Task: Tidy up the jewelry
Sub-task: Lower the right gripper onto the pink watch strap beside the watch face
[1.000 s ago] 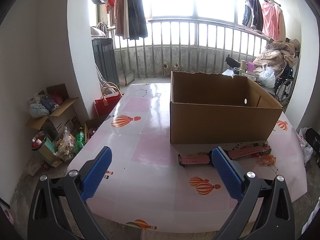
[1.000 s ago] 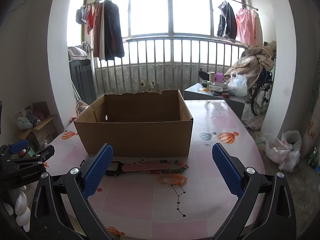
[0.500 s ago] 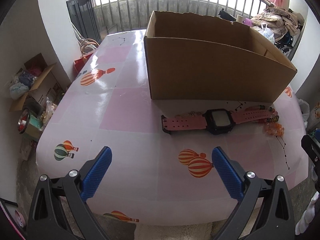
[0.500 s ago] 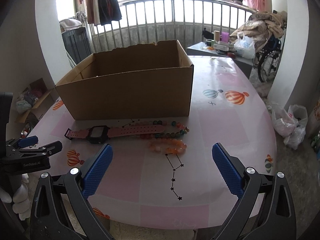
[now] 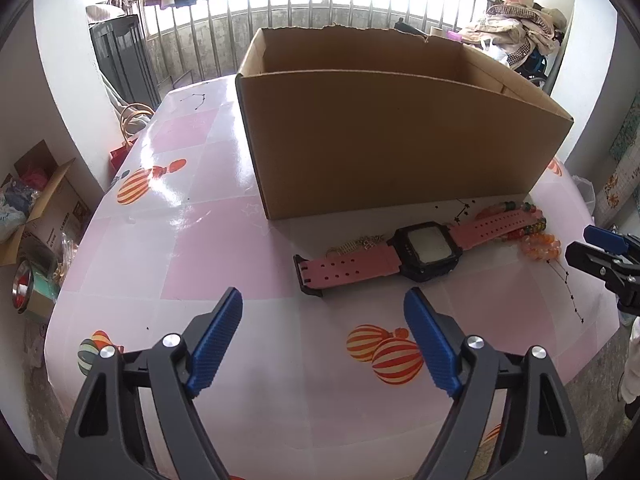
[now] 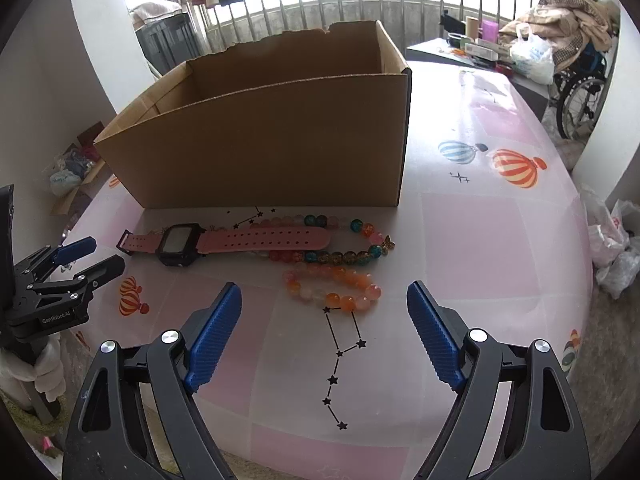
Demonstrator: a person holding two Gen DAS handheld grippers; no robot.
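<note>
Cardboard box (image 5: 400, 140) walls hide its floor; both grippers' fingers (image 6: 216, 336), empty, are closing.

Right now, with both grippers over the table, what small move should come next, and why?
Probably ease the right gripper forward onto the orange bead bracelet: it lies just ahead of the closing fingers, nothing is held, and the cardboard box stands open behind.

Right gripper (image 6: 324, 336) over beads, jaws closing, nothing btwn them
Orange bracelet (image 6: 332, 286) lay just ahead; pink watch (image 6: 224, 242) & multicolour bracelet (image 6: 340, 240) beside cardboard box (image 6: 264, 136); left gripper (image 6: 86, 258) at left edge.
</note>
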